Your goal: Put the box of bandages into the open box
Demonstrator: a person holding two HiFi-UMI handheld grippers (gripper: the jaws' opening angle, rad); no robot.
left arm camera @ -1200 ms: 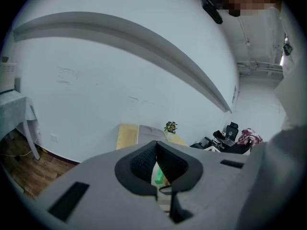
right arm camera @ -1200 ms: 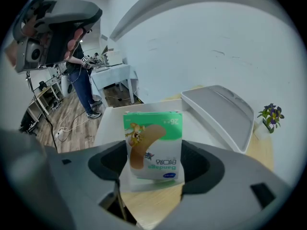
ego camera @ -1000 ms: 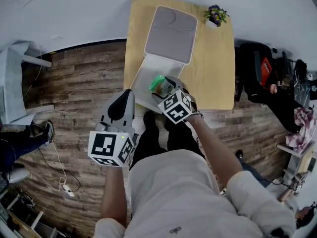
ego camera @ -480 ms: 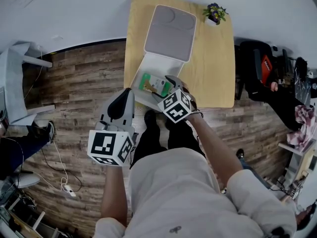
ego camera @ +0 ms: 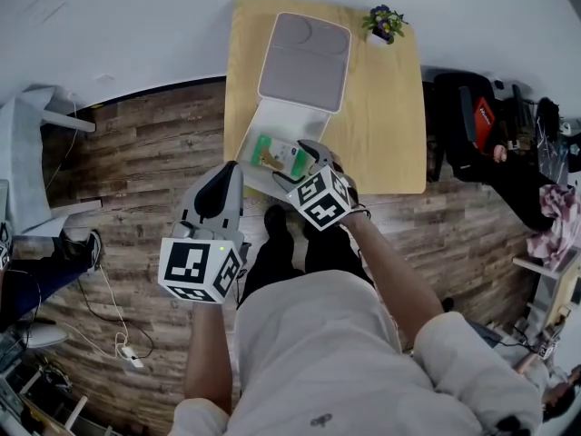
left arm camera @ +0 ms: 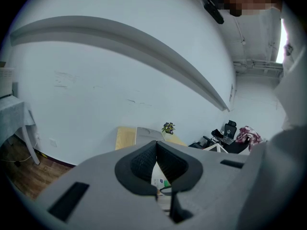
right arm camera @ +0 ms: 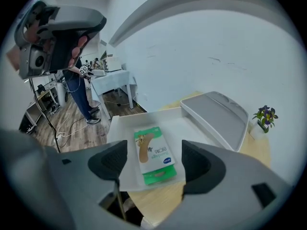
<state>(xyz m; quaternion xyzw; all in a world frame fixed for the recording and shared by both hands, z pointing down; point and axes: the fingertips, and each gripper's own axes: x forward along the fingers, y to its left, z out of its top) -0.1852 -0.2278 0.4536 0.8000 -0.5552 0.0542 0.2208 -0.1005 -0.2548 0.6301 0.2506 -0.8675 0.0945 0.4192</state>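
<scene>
Green-and-white cardboard bandage box [right arm camera: 154, 156] lies flat inside the open box [right arm camera: 125, 124]. Right tongs [right arm camera: 153, 162] hover over that box, spread and empty; left tongs [left arm camera: 156, 159], pressed together, wait well clear of it. Likely light, stiff, crushable, the bandage box is best pinched across its long edges.

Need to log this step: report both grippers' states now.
Left gripper: shut, empty.
Right gripper: open, empty; box of bandages lies in the open box.

The box of bandages [ego camera: 275, 155] lay in the open box [ego camera: 277, 121] on the table [ego camera: 381, 107], with a potted plant [ego camera: 382, 22] toward the frame's upper right.
</scene>
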